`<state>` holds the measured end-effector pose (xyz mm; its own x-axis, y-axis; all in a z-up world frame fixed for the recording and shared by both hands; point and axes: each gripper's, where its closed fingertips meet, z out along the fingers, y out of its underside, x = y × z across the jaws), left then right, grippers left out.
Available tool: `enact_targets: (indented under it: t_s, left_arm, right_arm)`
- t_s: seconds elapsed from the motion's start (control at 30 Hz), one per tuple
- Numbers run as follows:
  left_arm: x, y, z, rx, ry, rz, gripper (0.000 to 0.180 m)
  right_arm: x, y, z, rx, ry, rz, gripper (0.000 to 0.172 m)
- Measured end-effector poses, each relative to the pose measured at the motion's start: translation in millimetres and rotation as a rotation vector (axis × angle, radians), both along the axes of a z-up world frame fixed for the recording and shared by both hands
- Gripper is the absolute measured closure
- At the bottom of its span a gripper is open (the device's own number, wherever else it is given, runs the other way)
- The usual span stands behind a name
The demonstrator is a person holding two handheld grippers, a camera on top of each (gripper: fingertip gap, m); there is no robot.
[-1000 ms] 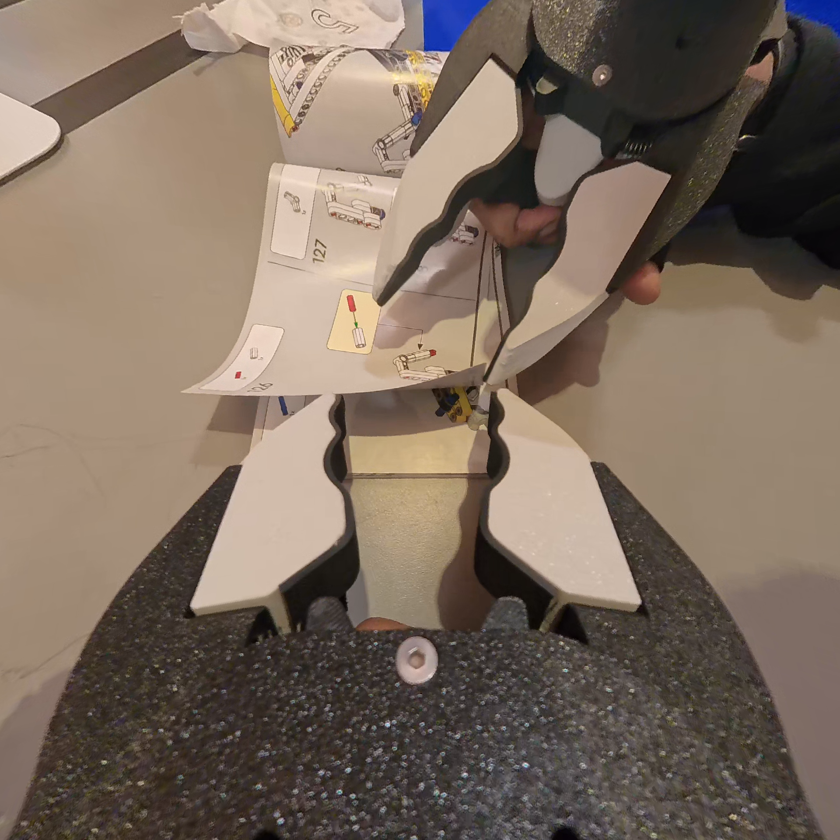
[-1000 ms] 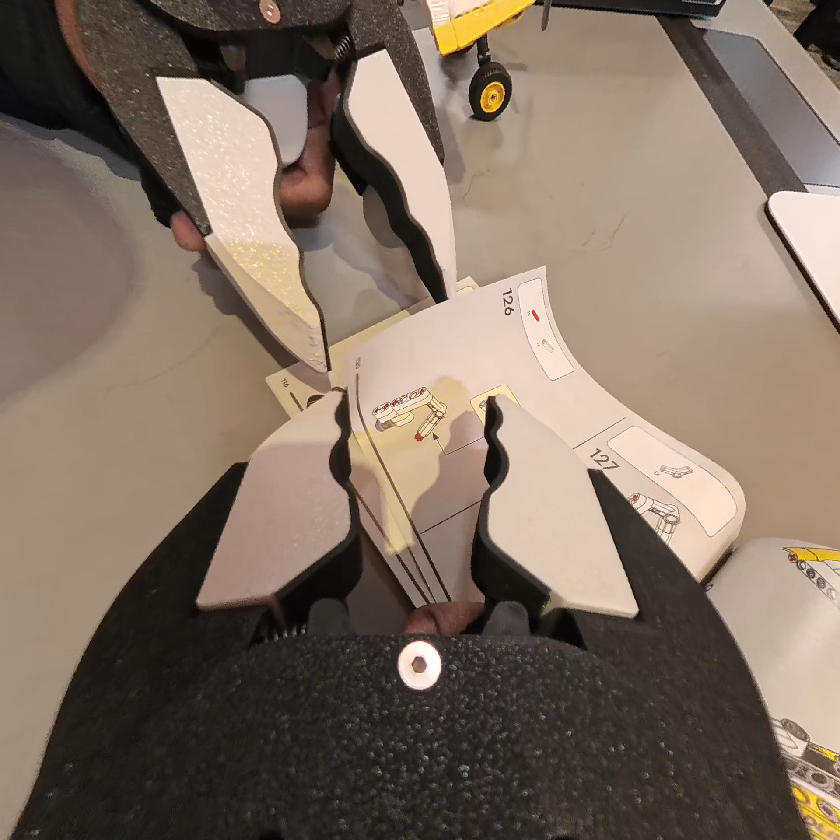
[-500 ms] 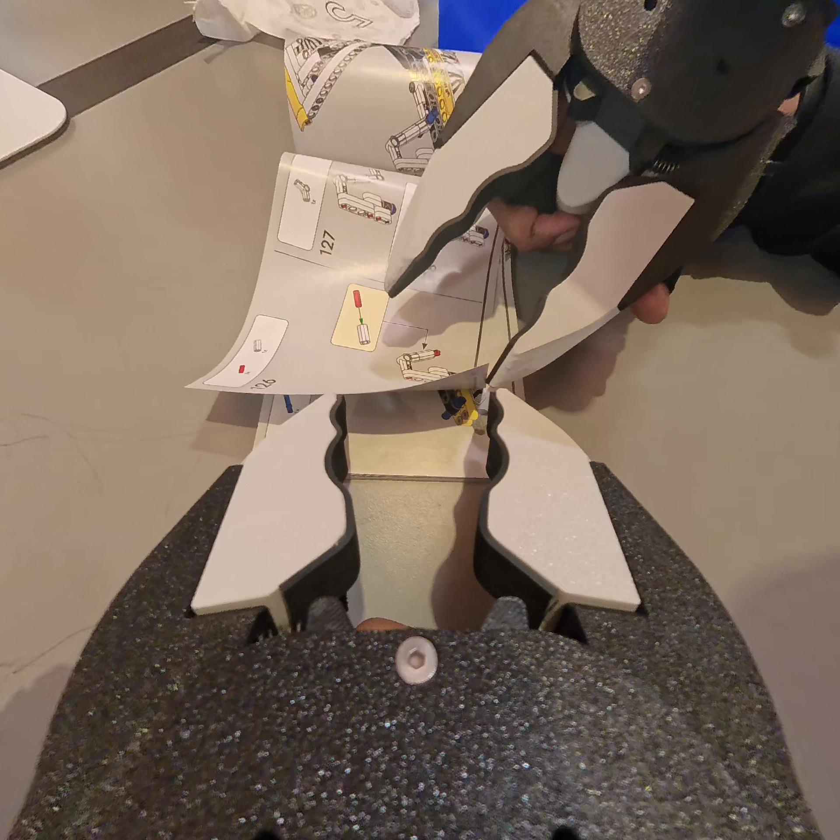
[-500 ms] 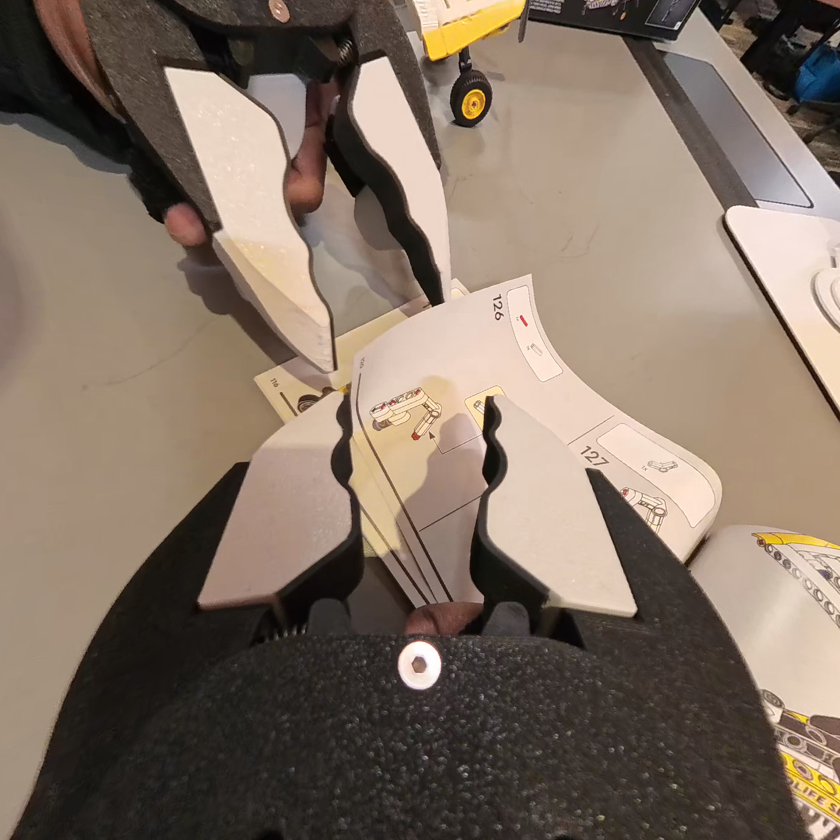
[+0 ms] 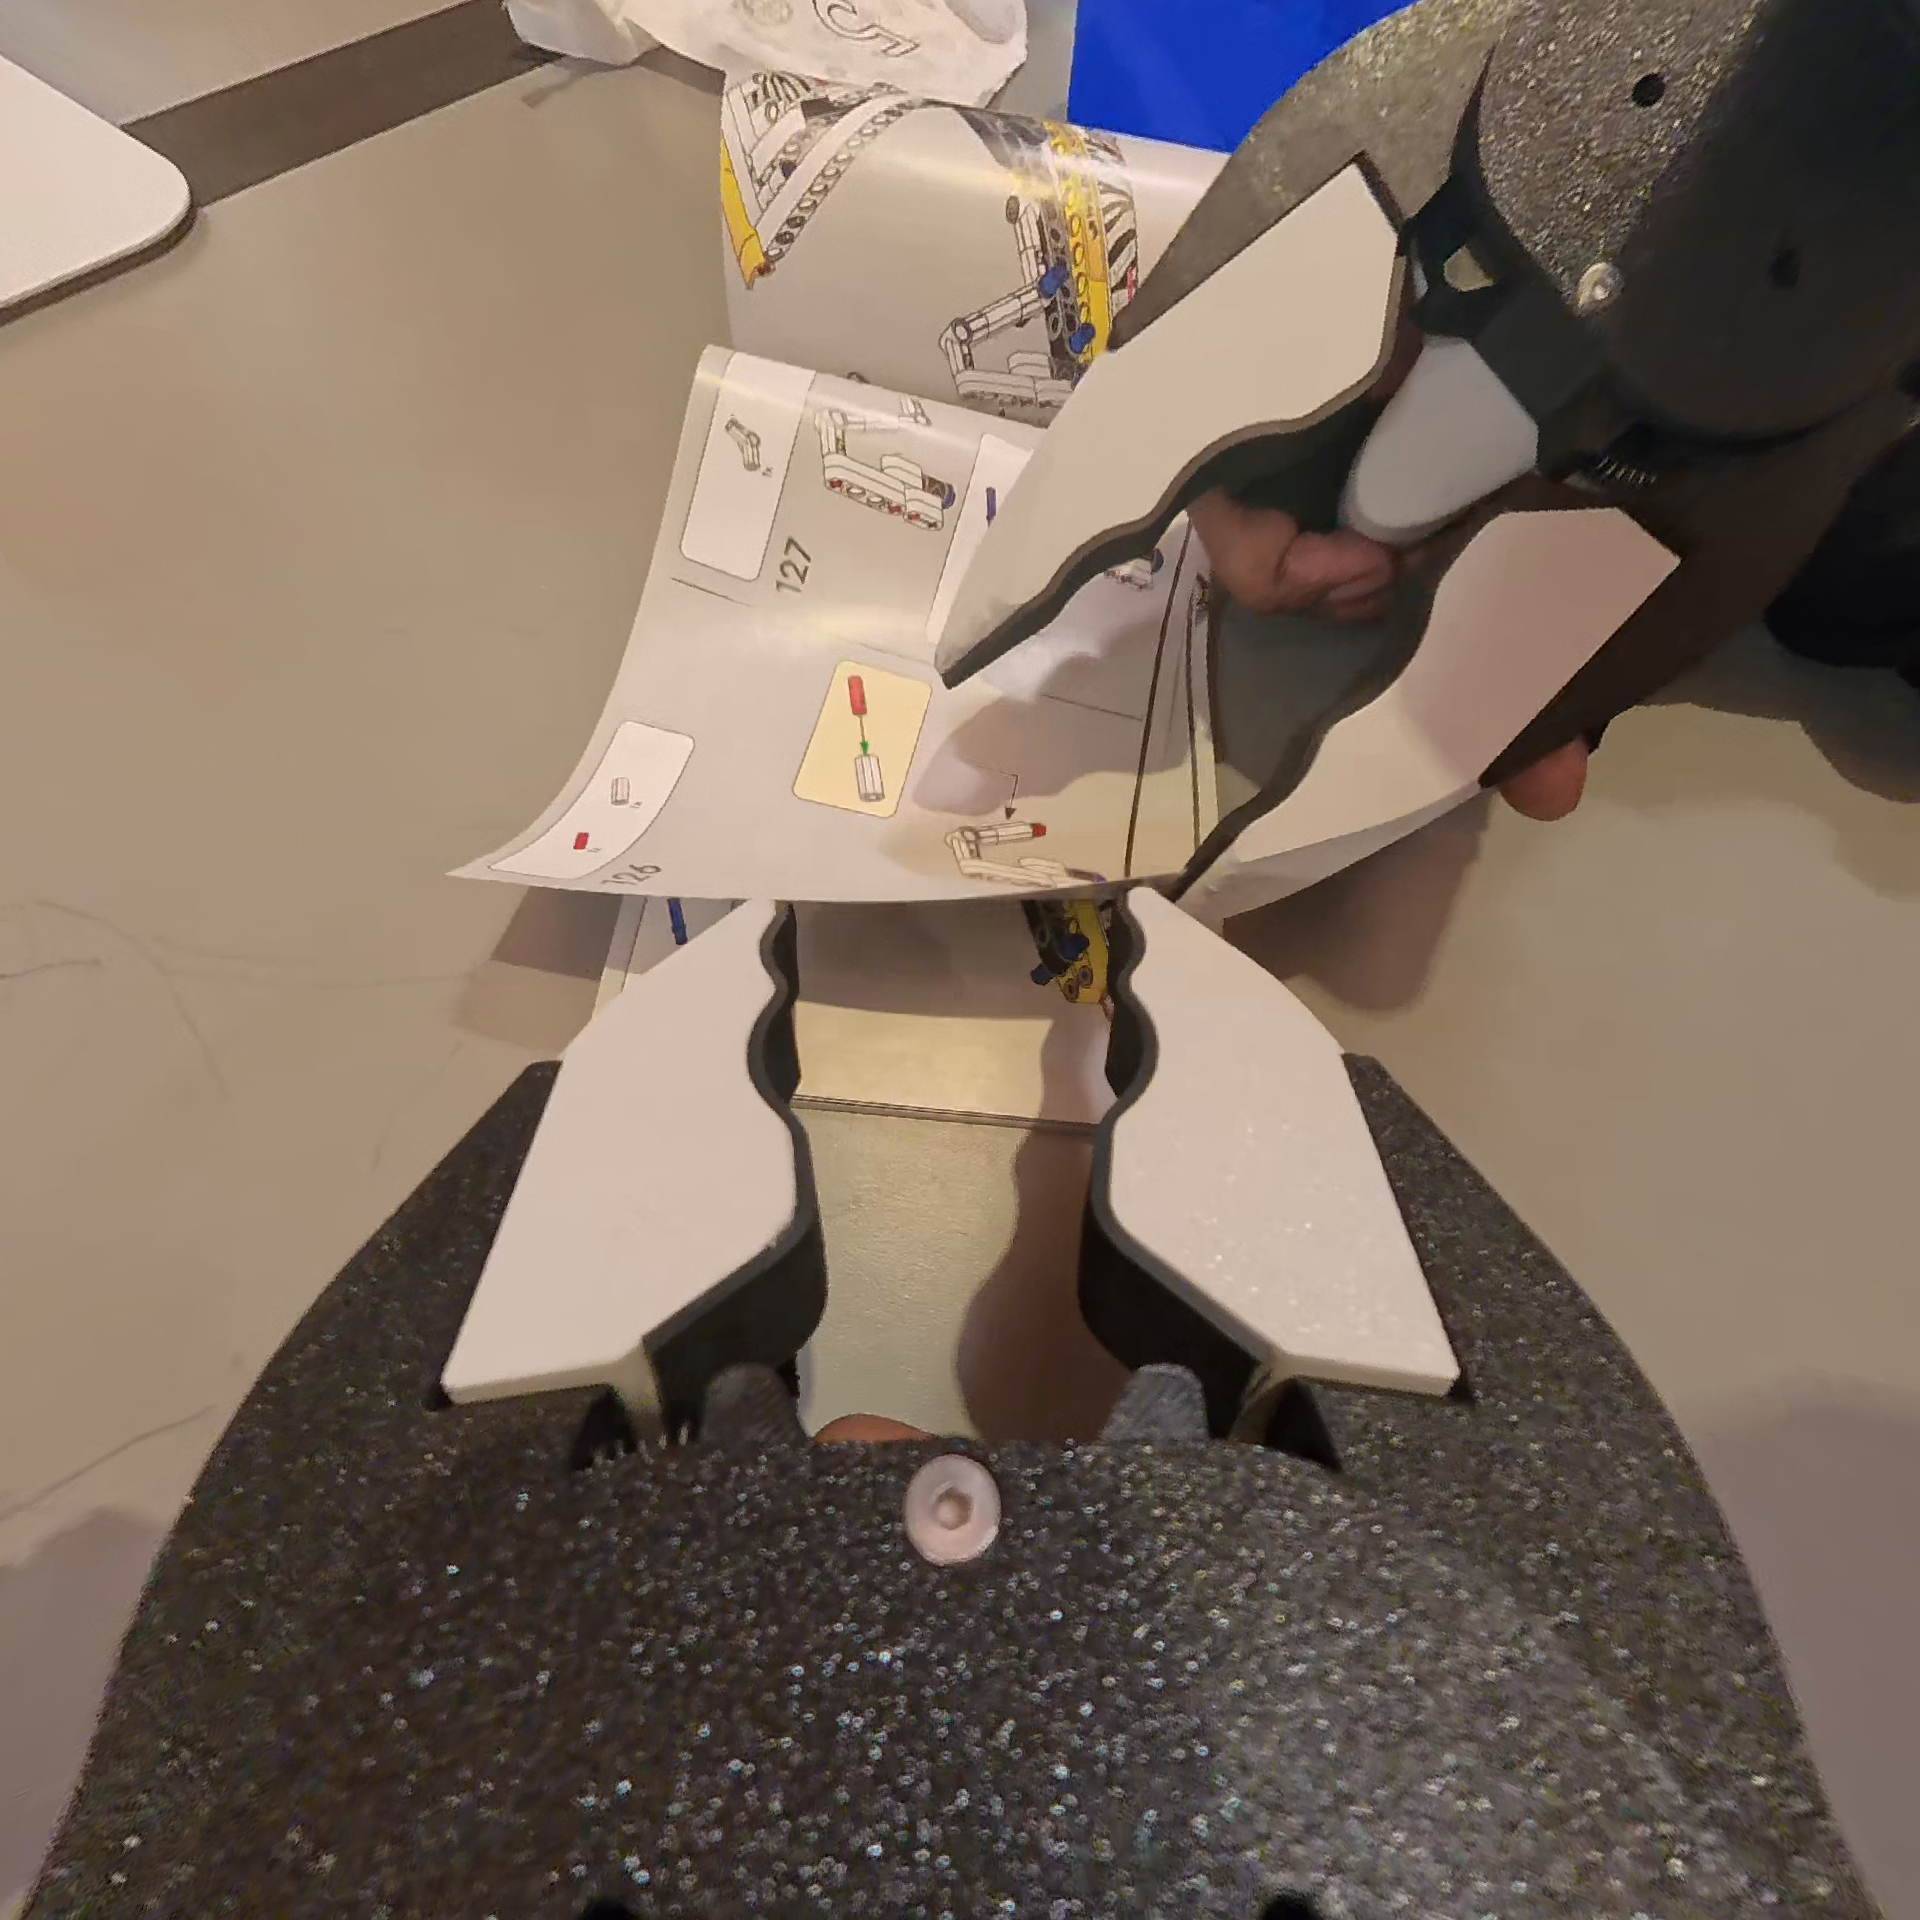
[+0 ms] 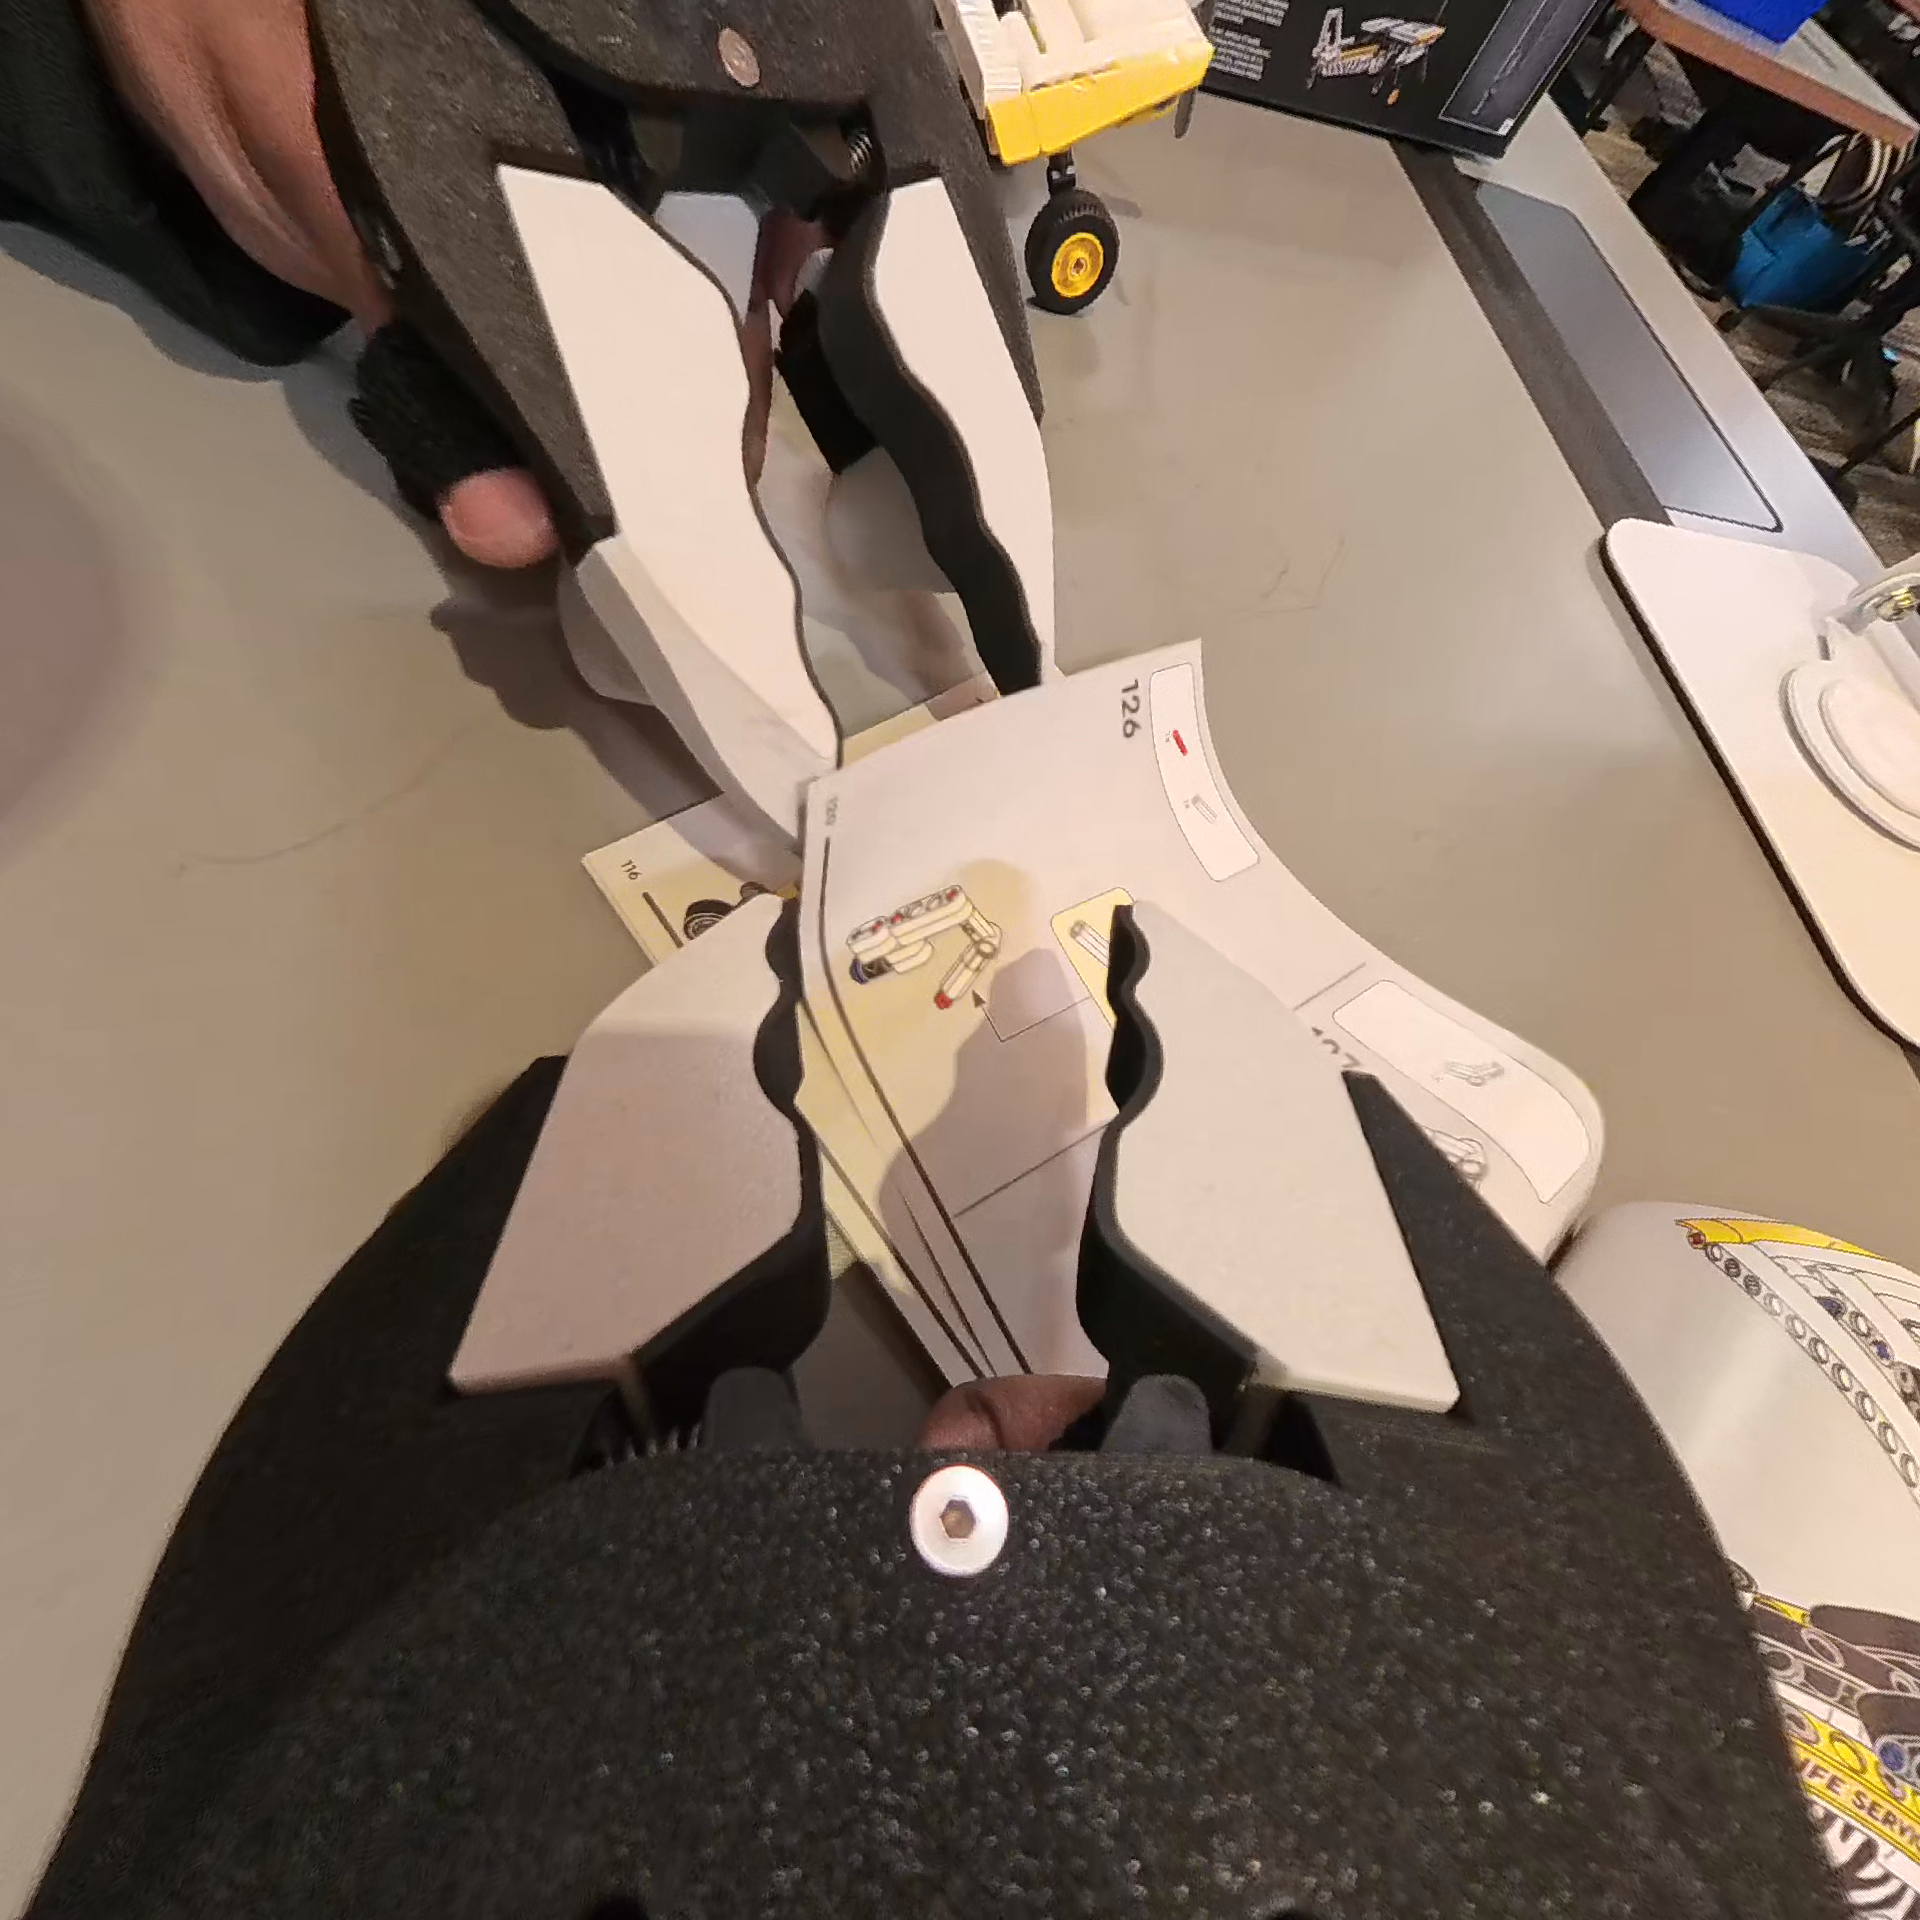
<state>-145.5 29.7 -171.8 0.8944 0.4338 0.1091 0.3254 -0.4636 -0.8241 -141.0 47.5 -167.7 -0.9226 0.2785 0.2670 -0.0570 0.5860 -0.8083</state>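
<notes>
An open instruction booklet lies on the grey table (image 5: 260, 623). One of its pages (image 5: 810, 665) is lifted and curls upward; it also shows in the right wrist view (image 6: 1039, 831). My right gripper (image 6: 954, 914) is open and straddles this page, whose edge lies along the left finger (image 6: 665, 1091). In the left wrist view the right gripper (image 5: 1065, 779) has one finger above the page and one at its right edge. My left gripper (image 5: 951, 909) is open, its tips just below the lifted page's front edge, over the flat lower page (image 5: 914, 1029). It also shows in the right wrist view (image 6: 925, 717).
The booklet's curled cover (image 6: 1714, 1403) lies to the right. A yellow-and-white toy vehicle with a black-and-yellow wheel (image 6: 1075, 260) and a dark box (image 6: 1403, 52) stand at the back. A white mat (image 6: 1714, 675) lies at the right, a crumpled clear bag (image 5: 790, 31) beyond the booklet. My two grippers' fingertips are within a few centimetres of each other.
The right gripper has shifted a little to the right in the left wrist view, and the lifted page stands slightly higher. Both grippers stay open. The left gripper has hardly moved.
</notes>
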Motion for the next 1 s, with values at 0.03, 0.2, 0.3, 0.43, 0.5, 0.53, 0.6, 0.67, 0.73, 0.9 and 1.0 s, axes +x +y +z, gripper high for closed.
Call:
enact_targets:
  t_s: [0.03, 0.2, 0.3, 0.43, 0.5, 0.53, 0.6, 0.67, 0.73, 0.9, 1.0]
  left_arm:
    - [0, 0, 0, 0.001, 0.000, 0.000, 0.122]
    - [0, 0, 0, 0.000, -0.001, -0.003, 0.123]
    - [1, 0, 2, 0.004, 0.015, -0.006, 0.123]
    - [4, 1, 3, -0.007, 0.057, -0.027, 0.123]
    - [6, 2, 3, -0.012, 0.073, -0.040, 0.123]
    - [7, 2, 3, -0.012, 0.078, -0.047, 0.123]
    - [9, 3, 4, -0.008, 0.080, -0.058, 0.123]
    - [10, 3, 5, 0.002, 0.077, -0.068, 0.124]
    - [11, 3, 6, 0.014, 0.070, -0.078, 0.124]
    - [13, 2, 5, 0.012, 0.055, -0.093, 0.124]
    - [16, 0, 1, -0.024, 0.051, -0.106, 0.124]
  right_arm:
    - [0, 0, 0, 0.002, 0.002, 0.001, 0.115]
    - [3, -1, 1, -0.004, 0.013, 0.017, 0.115]
    - [10, -3, 8, -0.071, -0.061, 0.049, 0.115]
    - [17, -5, 19, -0.176, -0.186, 0.068, 0.115]
    - [17, -7, 25, -0.215, -0.245, 0.054, 0.113]
    - [15, -7, 29, -0.238, -0.272, 0.033, 0.113]
    - [14, -8, 33, -0.285, -0.350, 0.010, 0.113]
    - [13, -9, 29, -0.304, -0.437, -0.005, 0.112]
    - [11, -7, 21, -0.295, -0.489, -0.022, 0.112]
    - [9, -6, 11, -0.248, -0.525, -0.058, 0.115]
    - [11, -8, 2, -0.167, -0.482, -0.072, 0.116]
